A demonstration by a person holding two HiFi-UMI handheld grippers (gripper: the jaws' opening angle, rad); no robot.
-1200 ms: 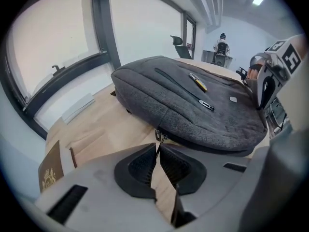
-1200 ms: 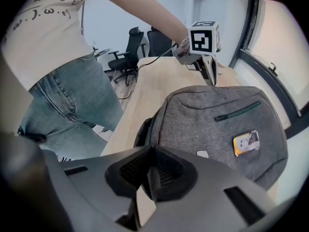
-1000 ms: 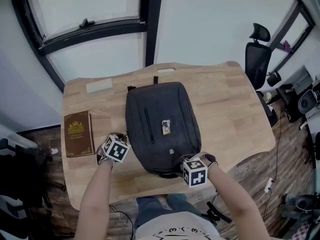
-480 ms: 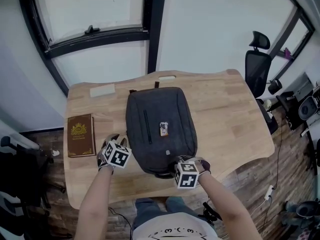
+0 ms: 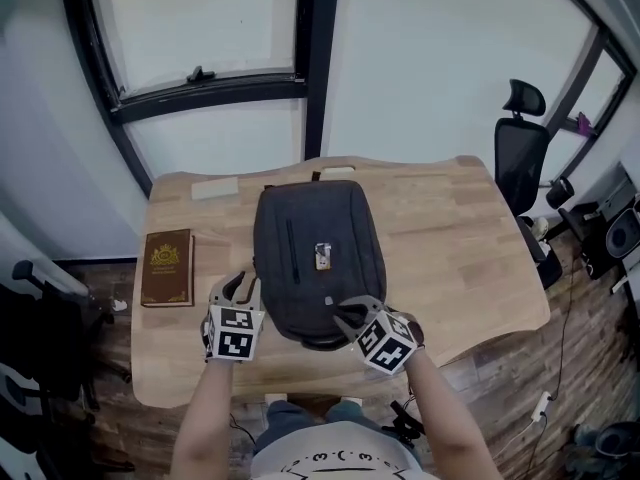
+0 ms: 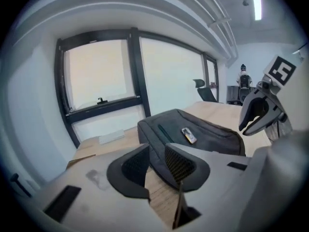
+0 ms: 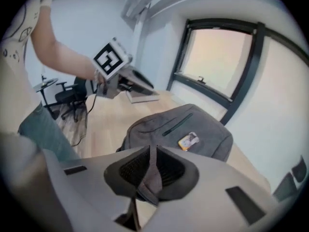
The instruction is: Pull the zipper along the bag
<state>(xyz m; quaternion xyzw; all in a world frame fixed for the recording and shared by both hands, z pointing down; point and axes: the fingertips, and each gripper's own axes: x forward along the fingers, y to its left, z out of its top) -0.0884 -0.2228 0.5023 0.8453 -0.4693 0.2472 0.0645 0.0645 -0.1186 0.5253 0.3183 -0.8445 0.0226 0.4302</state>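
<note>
A dark grey backpack lies flat on the wooden table, with a small tag on its front. My left gripper hovers beside the bag's near left corner. Its jaws have just been opening and stand open with only tabletop showing between them. My right gripper is over the bag's near end. In the right gripper view its pads are shut on a narrow grey fabric pull tab, with the backpack beyond.
A brown book lies at the table's left edge. A flat pale block sits at the back left. A black office chair stands off the right side. Windows line the wall behind the table.
Both grippers have lifted off the table. The left jaws have parted and come away from the bag's left side. The right gripper has tilted up at the bag's near end.
</note>
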